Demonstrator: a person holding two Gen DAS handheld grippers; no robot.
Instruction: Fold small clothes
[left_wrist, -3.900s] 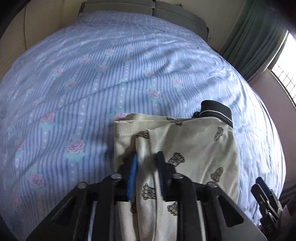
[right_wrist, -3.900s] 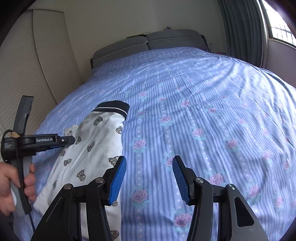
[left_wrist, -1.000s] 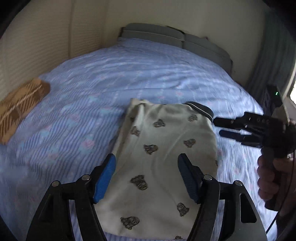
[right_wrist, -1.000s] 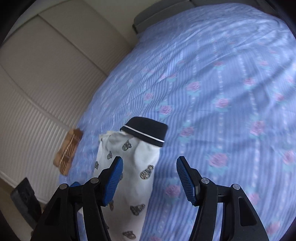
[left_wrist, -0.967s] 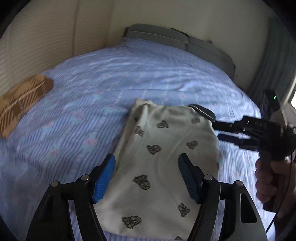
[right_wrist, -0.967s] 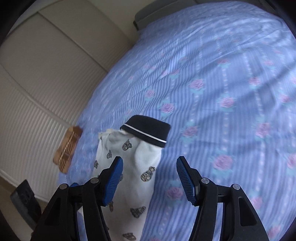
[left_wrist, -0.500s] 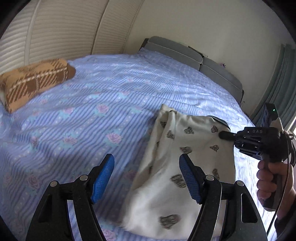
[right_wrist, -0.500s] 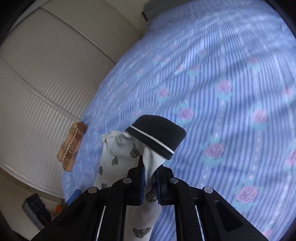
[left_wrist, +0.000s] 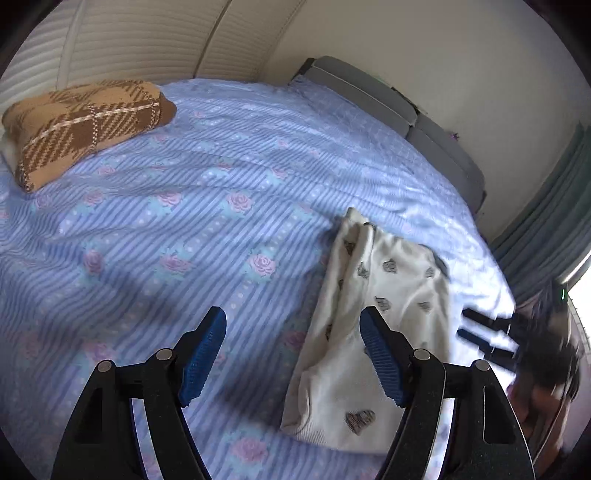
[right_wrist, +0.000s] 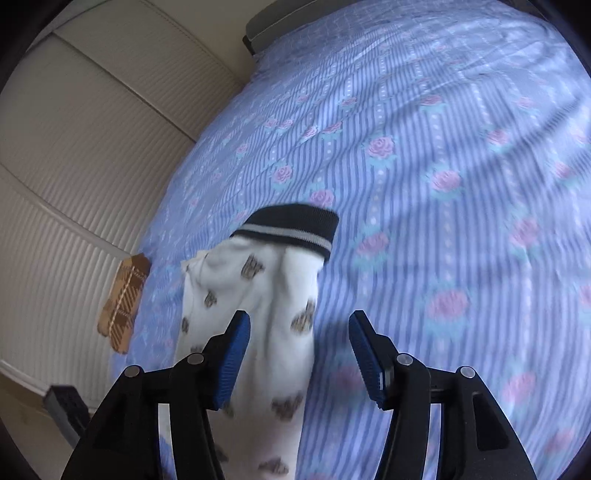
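Note:
A small cream garment with a dark printed pattern lies folded lengthwise on the bed, right of centre in the left wrist view. In the right wrist view the garment ends in a black ribbed cuff with a white stripe. My left gripper is open and empty, above the sheet just left of the garment. My right gripper is open over the garment's right edge, holding nothing. It also shows blurred at the right of the left wrist view.
The bed has a blue striped sheet with pink roses. A folded brown plaid garment lies at the far left, also seen in the right wrist view. A grey headboard and slatted wall panels border the bed.
My right gripper was shut on the garment near the cuff half a second ago and has let go and opened. My left gripper has swung left, staying open.

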